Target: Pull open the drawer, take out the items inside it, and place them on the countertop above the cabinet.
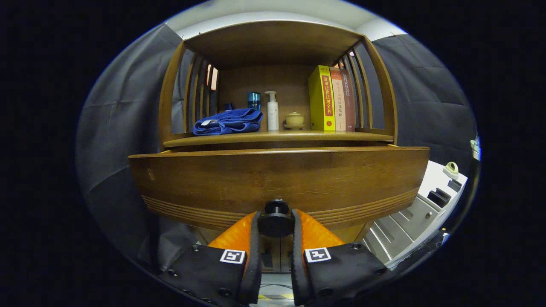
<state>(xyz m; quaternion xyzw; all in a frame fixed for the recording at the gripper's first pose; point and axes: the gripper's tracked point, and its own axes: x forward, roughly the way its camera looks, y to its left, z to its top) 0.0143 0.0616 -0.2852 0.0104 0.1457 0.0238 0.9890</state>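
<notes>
Gripper: the gripper (276, 224) pinches the round dark knob (276, 219) of the drawer (279, 181), one finger pressed on each side, a hold suited to pulling straight toward the camera.
Drawer: its wooden front stands forward of the cabinet body, with a gap visible along the top edge; it appears partly drawn out.
Drawer contents: hidden behind the front panel from this low viewpoint; what lies inside cannot be told.
Worktop: the wooden worktop (341, 136) above the drawer carries a folded blue cloth (228, 121) at left, a dark cup (254, 100) and a white pump bottle (272, 111) behind it, a small lidded pot (294, 120) at centre, and upright books (330, 99) at right.
Free space: the near strip of the worktop looks open for placing items.
Stage: judged as the opening pull, with retrieval not yet begun.
</notes>
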